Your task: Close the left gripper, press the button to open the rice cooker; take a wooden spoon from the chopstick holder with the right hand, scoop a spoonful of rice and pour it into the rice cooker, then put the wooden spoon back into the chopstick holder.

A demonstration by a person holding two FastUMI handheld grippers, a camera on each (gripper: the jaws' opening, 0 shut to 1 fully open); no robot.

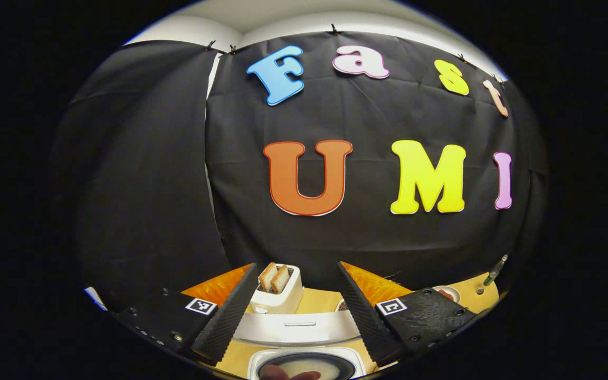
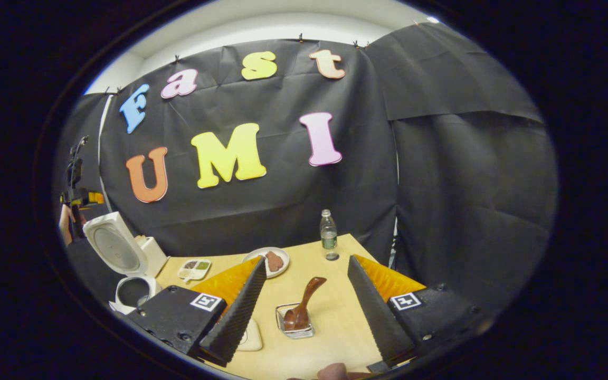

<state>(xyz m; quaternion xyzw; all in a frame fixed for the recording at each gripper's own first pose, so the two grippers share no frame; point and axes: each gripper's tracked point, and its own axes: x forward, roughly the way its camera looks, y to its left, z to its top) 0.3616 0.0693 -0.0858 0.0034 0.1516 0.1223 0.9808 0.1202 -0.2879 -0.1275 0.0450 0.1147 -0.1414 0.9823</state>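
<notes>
both pairs of jaws stand wide apart and hold nothing. in the right gripper view, the right gripper (image 2: 304, 303) has its jaws spread at the bottom of the frame, and between them, lower centre, sits one small wire chopstick holder (image 2: 294, 320) on the tabletop (image 2: 330, 295). one wooden spoon (image 2: 304, 303) stands in it, bowl down in the holder, its long axis tilted so the handle rises toward the upper right of the frame. neither jaw touches spoon or holder.

at the left edge of that view the rice cooker (image 2: 124, 264) is open: its lid (image 2: 115, 250) stands upright and the dark pot opening lies below it. farther back on the tabletop are one round plate (image 2: 268, 261), one small divided dish (image 2: 193, 268) and one clear bottle (image 2: 328, 235) standing upright near the far edge.

in the left gripper view, the left gripper (image 1: 296, 311) also has its jaws wide open and empty. between them, lower centre, appear the raised lid's edge and, at the very bottom, the cooker's pot rim (image 1: 304, 359). behind the lid stands one white toaster (image 1: 278, 293) with two slices of bread upright in it.
</notes>
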